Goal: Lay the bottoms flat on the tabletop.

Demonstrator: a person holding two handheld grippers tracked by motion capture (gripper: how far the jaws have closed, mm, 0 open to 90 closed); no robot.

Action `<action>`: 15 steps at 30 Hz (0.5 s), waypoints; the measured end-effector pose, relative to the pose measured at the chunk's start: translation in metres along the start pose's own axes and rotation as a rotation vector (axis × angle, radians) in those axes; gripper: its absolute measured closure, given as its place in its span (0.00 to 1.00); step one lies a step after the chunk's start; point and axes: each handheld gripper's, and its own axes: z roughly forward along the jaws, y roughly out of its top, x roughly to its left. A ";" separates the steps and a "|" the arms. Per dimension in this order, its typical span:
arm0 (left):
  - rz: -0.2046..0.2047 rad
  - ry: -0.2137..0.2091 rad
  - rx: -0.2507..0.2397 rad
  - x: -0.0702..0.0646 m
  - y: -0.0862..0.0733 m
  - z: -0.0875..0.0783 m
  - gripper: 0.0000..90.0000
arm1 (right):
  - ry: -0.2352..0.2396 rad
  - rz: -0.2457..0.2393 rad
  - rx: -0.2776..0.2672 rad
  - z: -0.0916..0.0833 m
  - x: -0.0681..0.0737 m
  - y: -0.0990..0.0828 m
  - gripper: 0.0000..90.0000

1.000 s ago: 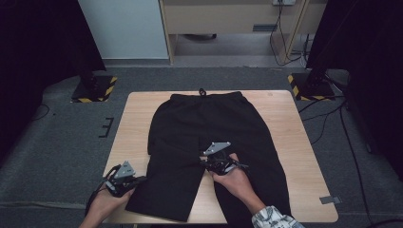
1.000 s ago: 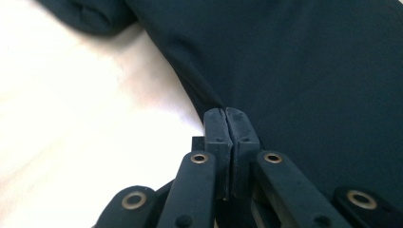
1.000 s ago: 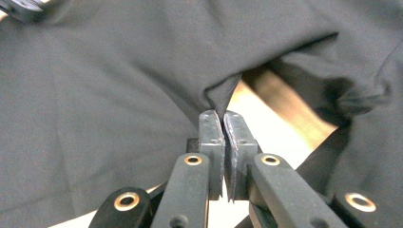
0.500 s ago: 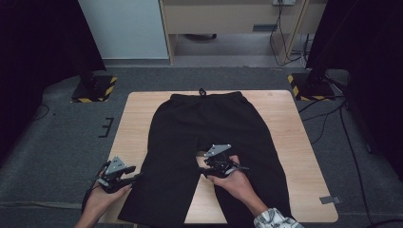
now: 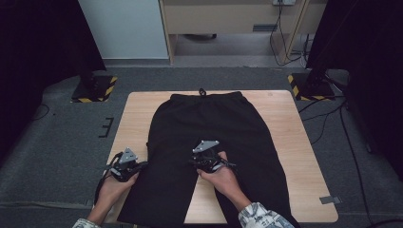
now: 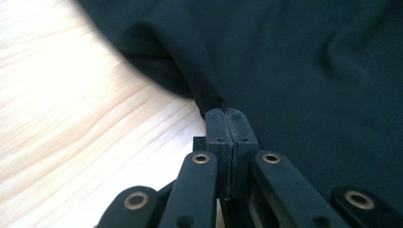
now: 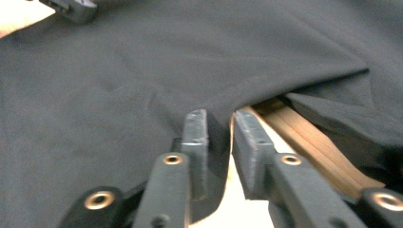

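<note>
Black trousers (image 5: 209, 128) lie flat on the wooden table (image 5: 285, 142), waistband at the far side and legs toward me. My left gripper (image 5: 144, 164) is at the outer edge of the left leg. In the left gripper view its jaws (image 6: 226, 114) have just closed and stand shut, pinching the trousers' (image 6: 309, 71) edge. My right gripper (image 5: 193, 163) sits at the inner edge of the same leg, below the crotch. In the right gripper view its jaws (image 7: 221, 121) have just been closing. They still stand apart, with the trousers' (image 7: 142, 71) hem between them.
Black-and-yellow striped stand bases (image 5: 94, 89) (image 5: 309, 85) sit on the grey carpet off the table's far corners, with cables trailing at the right. A pale cabinet (image 5: 228, 19) stands at the back. A small grey tape strip (image 5: 329, 200) lies near the table's front right corner.
My left gripper moved forward and right onto the leg's outer edge. My right gripper shifted a little left along the inner edge. Both sets of jaws opened, then closed again.
</note>
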 end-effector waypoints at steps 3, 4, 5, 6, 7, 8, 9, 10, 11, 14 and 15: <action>-0.014 0.040 0.020 0.007 -0.006 -0.003 0.99 | -0.015 -0.016 -0.001 -0.006 0.001 -0.002 0.79; -0.026 0.044 0.019 0.010 -0.007 -0.003 0.99 | -0.024 -0.020 0.002 -0.009 -0.001 -0.003 0.79; -0.035 0.049 0.019 0.012 -0.008 -0.002 0.99 | -0.032 -0.015 0.007 -0.011 -0.002 -0.005 0.79; -0.036 0.052 0.022 0.014 -0.008 -0.001 0.99 | -0.039 -0.010 0.016 -0.012 -0.005 -0.007 0.78; -0.036 0.055 0.026 0.016 -0.009 0.001 0.98 | -0.050 -0.006 0.024 -0.012 -0.007 -0.008 0.78; -0.043 0.052 0.024 0.018 -0.010 0.002 0.98 | -0.054 -0.004 0.030 -0.012 -0.009 -0.010 0.77; -0.054 0.050 0.019 0.020 -0.010 0.002 0.97 | -0.056 0.001 0.034 -0.012 -0.010 -0.011 0.77; -0.055 0.050 0.018 0.022 -0.010 0.002 0.97 | -0.057 0.006 0.037 -0.010 -0.011 -0.011 0.77; -0.056 0.048 0.019 0.022 -0.009 0.003 0.97 | -0.061 0.004 0.041 -0.009 -0.012 -0.011 0.77; -0.043 0.045 0.026 0.022 -0.007 0.005 0.98 | -0.066 0.006 0.047 0.000 -0.012 -0.010 0.78; -0.040 0.041 0.024 0.021 -0.006 0.006 0.98 | -0.064 0.000 0.052 0.003 -0.010 -0.009 0.78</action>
